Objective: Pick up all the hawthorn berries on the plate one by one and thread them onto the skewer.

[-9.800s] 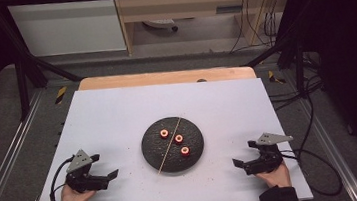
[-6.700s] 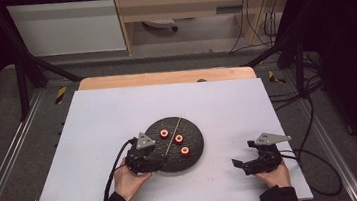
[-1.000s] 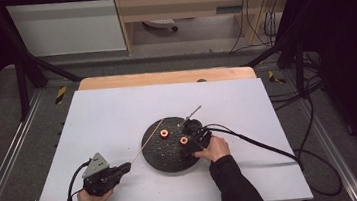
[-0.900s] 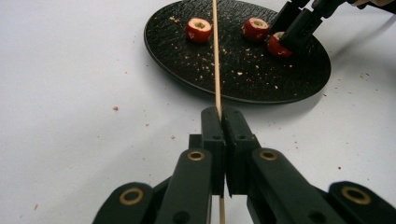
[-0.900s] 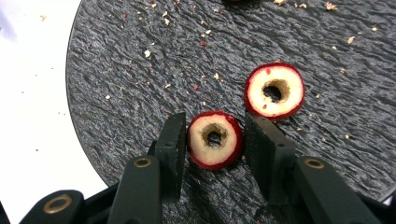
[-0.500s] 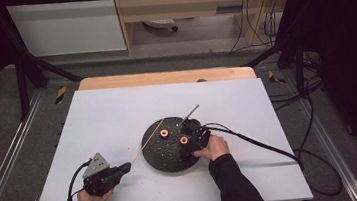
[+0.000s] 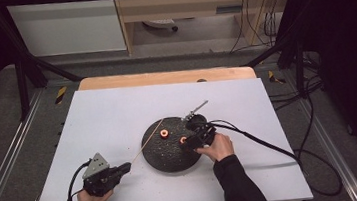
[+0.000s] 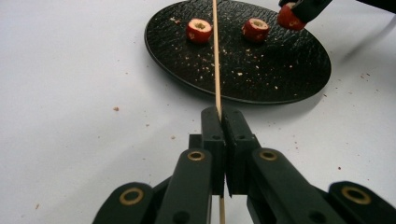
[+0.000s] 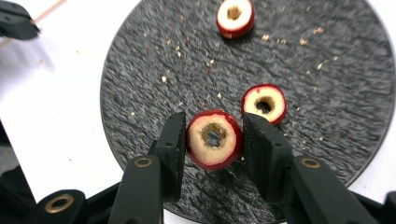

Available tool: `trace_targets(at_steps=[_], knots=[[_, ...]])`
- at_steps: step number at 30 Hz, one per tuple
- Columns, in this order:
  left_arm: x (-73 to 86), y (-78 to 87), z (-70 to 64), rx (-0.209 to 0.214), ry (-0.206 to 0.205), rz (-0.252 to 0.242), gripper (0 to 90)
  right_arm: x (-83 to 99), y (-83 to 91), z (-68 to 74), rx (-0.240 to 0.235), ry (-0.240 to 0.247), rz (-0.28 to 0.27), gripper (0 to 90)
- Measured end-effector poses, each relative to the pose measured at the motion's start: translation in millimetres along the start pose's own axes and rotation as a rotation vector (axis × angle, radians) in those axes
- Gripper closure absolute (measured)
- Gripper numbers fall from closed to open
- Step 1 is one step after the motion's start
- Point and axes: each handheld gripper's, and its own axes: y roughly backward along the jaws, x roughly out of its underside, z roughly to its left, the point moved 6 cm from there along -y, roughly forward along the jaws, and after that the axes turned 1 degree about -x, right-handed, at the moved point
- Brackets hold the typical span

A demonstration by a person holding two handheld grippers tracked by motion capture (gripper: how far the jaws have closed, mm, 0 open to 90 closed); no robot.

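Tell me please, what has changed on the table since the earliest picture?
The left gripper took the skewer off the plate and drew back left. The right gripper reached in and gripped one cored fruit piece. Plate and two other pieces stayed.

Rough matt black plate, wooden skewer

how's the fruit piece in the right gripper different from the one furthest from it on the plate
The gripped fruit piece sits between the right gripper's jaws; the far piece lies free on the black plate. The gripped one looks bigger, being nearer the camera. Both are red-skinned, pale-fleshed rings with cored centres.
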Motion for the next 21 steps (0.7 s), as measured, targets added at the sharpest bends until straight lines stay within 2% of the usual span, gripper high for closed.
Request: trace_targets(at_steps=[11,13,21], knots=[[-0.4,0.3,-0.8,-0.004,-0.001,-0.004,88.1,-2.4,20.9,3.0,-0.023,-0.022,-0.125,61.2],[-0.6,0.4,-1.1,-0.004,0.000,-0.007,88.1,-2.7,25.1,1.9,-0.031,-0.020,-0.162,61.3],[-0.6,0.1,-2.0,-0.007,0.004,-0.011,88.1,0.1,38.1,-1.7,-0.079,-0.077,-0.322,61.3]])
